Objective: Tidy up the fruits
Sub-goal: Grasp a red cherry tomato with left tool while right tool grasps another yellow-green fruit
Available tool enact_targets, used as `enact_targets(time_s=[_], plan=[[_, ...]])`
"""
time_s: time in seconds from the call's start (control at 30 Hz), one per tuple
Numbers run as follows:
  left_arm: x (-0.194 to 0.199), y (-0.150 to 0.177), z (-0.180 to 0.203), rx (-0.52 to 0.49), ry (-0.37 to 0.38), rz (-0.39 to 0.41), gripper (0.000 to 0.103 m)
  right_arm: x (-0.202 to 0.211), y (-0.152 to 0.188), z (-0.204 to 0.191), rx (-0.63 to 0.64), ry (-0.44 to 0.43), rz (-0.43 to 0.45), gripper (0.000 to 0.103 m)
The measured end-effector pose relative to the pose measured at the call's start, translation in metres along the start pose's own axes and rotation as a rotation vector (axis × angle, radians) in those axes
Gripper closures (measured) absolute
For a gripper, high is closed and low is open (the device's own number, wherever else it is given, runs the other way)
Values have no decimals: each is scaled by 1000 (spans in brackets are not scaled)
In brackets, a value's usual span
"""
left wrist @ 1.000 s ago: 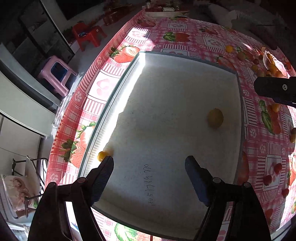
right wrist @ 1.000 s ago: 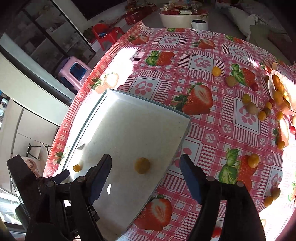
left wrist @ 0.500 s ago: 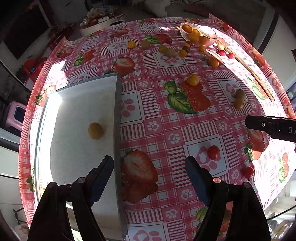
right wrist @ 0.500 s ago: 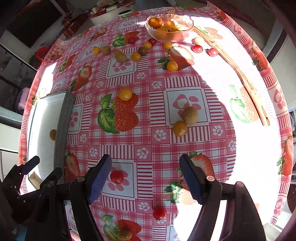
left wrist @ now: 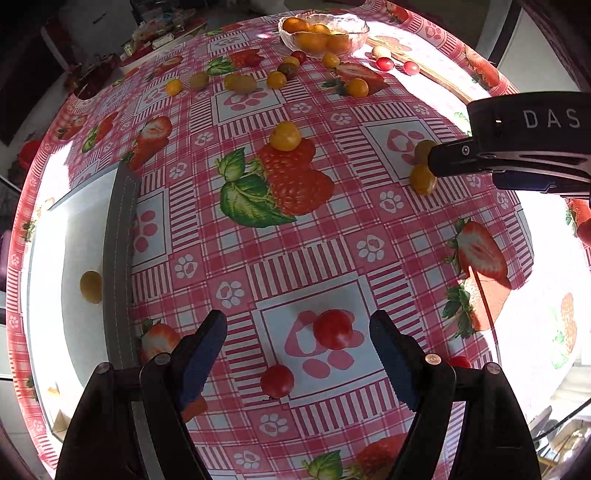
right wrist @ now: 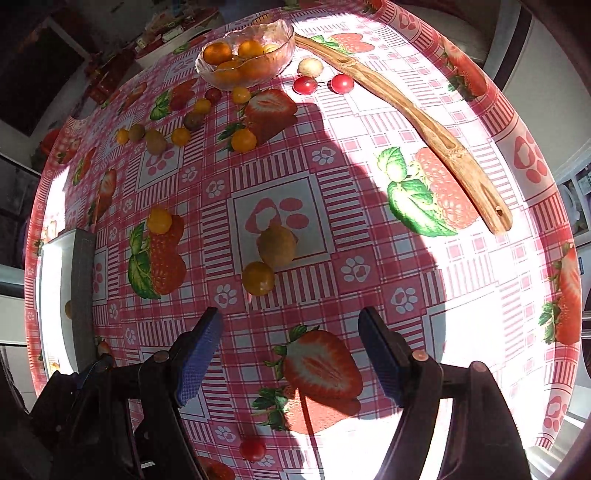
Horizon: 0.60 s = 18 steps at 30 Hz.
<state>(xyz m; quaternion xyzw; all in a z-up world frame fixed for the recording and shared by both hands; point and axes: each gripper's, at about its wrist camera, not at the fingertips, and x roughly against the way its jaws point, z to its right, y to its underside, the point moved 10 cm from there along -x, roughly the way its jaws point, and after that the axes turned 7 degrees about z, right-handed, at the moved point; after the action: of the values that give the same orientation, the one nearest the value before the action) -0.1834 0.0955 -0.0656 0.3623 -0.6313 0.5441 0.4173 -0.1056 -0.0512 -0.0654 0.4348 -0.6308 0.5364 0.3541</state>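
Note:
My left gripper (left wrist: 297, 345) is open and empty above a red tomato (left wrist: 332, 328); a second red tomato (left wrist: 277, 380) lies just nearer. A grey tray (left wrist: 116, 258) at the left holds one yellow fruit (left wrist: 90, 286). My right gripper (right wrist: 290, 345) is open and empty, a little short of a yellow fruit (right wrist: 258, 278) and a brownish-green fruit (right wrist: 277, 245). It shows from the side in the left wrist view (left wrist: 517, 162). A glass bowl (right wrist: 282, 33) of orange fruits stands at the far side. Several small fruits lie scattered on the tablecloth.
The round table has a red strawberry-print cloth (right wrist: 332, 199). A long wooden utensil (right wrist: 424, 122) lies at the far right. Two red tomatoes (right wrist: 304, 85) and a pale fruit (right wrist: 309, 67) lie beside the bowl. The tray's edge shows in the right wrist view (right wrist: 83, 295).
Both grippers swung right, away from the tray and out over the cloth. The left one now hangs over the red tomatoes, the right one nears the yellow and green fruits.

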Motion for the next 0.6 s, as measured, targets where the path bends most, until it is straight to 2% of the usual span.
enact_targets(time_s=[0.17, 0.2, 0.27, 0.33, 0.4, 0.43, 0.5, 0.53, 0.57, 0.6], plan=[[-9, 2, 7, 18, 1, -19, 23, -14, -22, -7, -20, -21, 10, 25], [-10, 3, 8, 23, 2, -24, 23, -17, -26, -8, -22, -20, 12, 28], [-11, 4, 9, 39, 14, -31, 33, -23, -29, -11, -23, -24, 8, 37], [-11, 4, 10, 50, 11, -33, 33, -29, -29, -13, -23, -26, -9, 47], [-10, 5, 13, 60, 34, -35, 40, -36, -25, -15, -17, -23, -35, 60], [-9, 5, 15, 60, 38, -33, 45, -38, -23, -15, -13, -20, -44, 64], [-6, 5, 21, 52, 63, -21, 59, -37, -22, -15, 5, -8, -31, 75], [-4, 4, 23, 44, 66, -12, 75, -37, -22, -15, 4, -15, -30, 75], [-4, 4, 25, 41, 78, -13, 80, -36, -23, -14, -2, -22, -27, 75], [-4, 3, 26, 51, 93, -13, 80, -35, -23, -12, -3, -25, -22, 75]])
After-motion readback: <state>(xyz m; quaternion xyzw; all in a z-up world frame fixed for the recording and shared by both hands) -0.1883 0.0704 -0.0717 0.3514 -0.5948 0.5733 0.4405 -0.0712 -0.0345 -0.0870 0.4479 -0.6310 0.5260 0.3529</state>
